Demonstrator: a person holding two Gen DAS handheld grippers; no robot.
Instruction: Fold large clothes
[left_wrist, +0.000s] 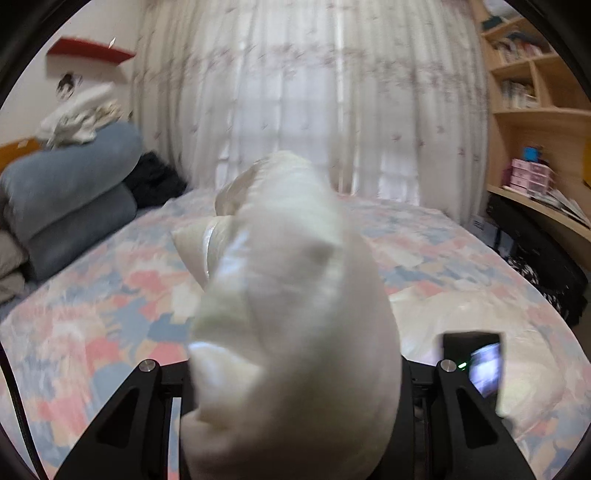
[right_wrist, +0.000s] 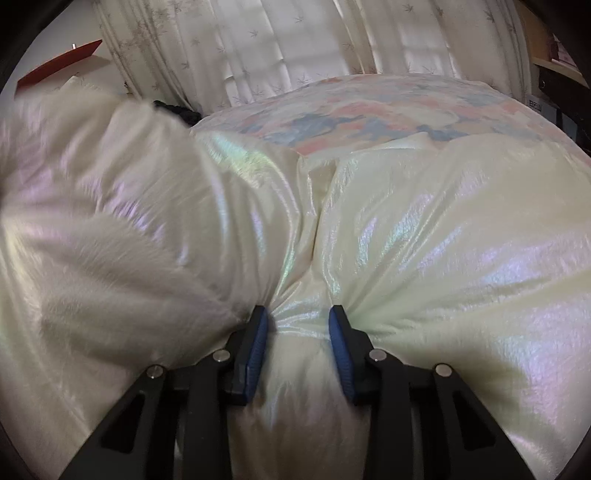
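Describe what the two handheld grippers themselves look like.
Both are matte black, with angular linkage arms that have triangular cut-outs and round silver pivot pins. The right gripper has ribbed blue pads on its fingers. A black cable runs past the left gripper's frame.

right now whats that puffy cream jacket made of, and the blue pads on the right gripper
The puffy cream jacket looks like thin glossy synthetic shell, maybe nylon, over soft filling: it shows pearly pink-green sheen, fine crinkles, and bulges where pinched. A fuzzy white patch at left may be fleece or motion blur. The right gripper has blue pads that look like matte ribbed rubber or soft plastic, on black hard plastic fingers.
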